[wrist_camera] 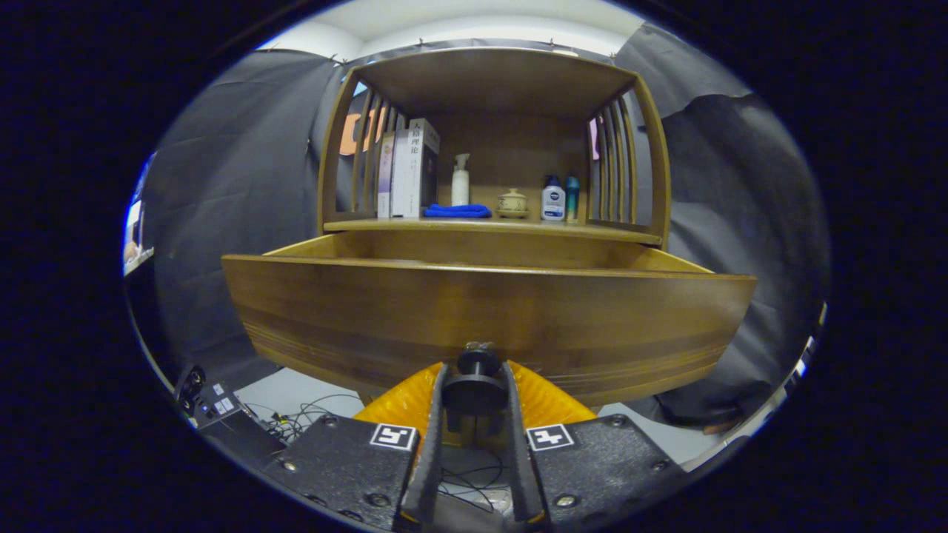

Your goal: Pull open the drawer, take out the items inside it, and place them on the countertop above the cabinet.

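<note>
Drawer (489,311) just ahead of fingers, pulled out; stiff wood, probably heavy, slides straight toward gripper. Hold: round knob (475,385). Gripper (474,403) pinching knob from both sides. Front panel's long axis crosswise to fingers. Contents hidden behind front. Beyond, above: countertop (489,226) with books, blue cloth, bottles.

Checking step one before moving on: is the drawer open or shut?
Open: the drawer juts out from under the countertop, tool shut on its knob.
</note>
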`<act>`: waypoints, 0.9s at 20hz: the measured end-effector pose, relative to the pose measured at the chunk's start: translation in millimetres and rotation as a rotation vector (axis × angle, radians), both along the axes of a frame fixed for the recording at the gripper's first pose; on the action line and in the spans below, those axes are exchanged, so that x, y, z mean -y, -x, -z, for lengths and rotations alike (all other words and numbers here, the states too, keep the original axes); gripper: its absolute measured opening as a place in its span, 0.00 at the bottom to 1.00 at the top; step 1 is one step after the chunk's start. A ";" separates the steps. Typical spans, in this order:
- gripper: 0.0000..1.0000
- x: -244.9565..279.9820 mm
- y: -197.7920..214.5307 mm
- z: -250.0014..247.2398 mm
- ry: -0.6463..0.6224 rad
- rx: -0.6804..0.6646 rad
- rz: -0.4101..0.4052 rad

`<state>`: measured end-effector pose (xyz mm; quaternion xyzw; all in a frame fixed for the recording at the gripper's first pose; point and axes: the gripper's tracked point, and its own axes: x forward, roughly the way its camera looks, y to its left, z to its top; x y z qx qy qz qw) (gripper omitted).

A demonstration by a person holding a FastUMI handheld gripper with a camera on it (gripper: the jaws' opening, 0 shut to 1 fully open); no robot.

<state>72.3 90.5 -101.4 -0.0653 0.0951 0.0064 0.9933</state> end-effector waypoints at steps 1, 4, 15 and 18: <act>0.47 0.8 -0.2 -3.6 0.029 0.005 -0.009; 0.63 6.6 9.6 -47.8 0.119 0.129 -0.024; 0.80 -8.5 -60.6 -144.8 0.190 -0.100 -0.195; 0.80 -12.1 -85.9 -120.3 0.236 -0.294 -0.203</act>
